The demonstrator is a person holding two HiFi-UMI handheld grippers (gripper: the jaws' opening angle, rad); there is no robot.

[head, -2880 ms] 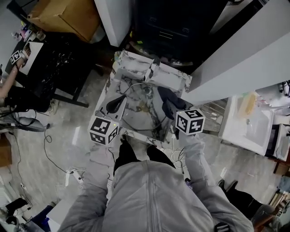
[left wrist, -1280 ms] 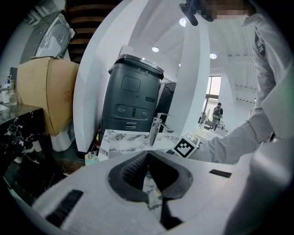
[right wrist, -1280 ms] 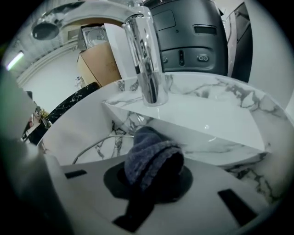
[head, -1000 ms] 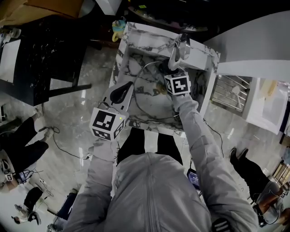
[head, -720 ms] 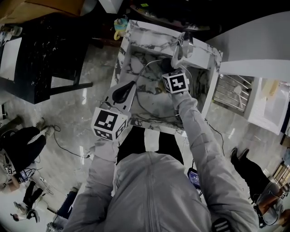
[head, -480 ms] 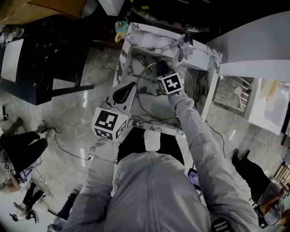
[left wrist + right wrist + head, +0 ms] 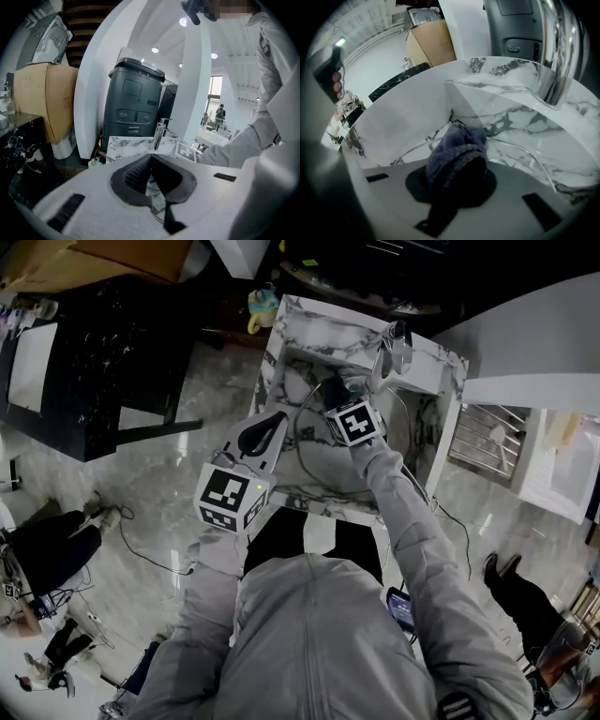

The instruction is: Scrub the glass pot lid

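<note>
Faucet [image 7: 555, 51] over cloth [image 7: 459, 150], marble sink [image 7: 412, 112] around lid [image 7: 520, 161]

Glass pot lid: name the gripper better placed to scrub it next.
Right. The right gripper is shut on the dark cloth, low in the sink at the glass pot lid. The left gripper carries no cloth, its jaws together.

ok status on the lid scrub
Left tongs shut, by sink rim. Right tongs shut on cloth, at glass lid in sink. Faucet close overhead.
</note>
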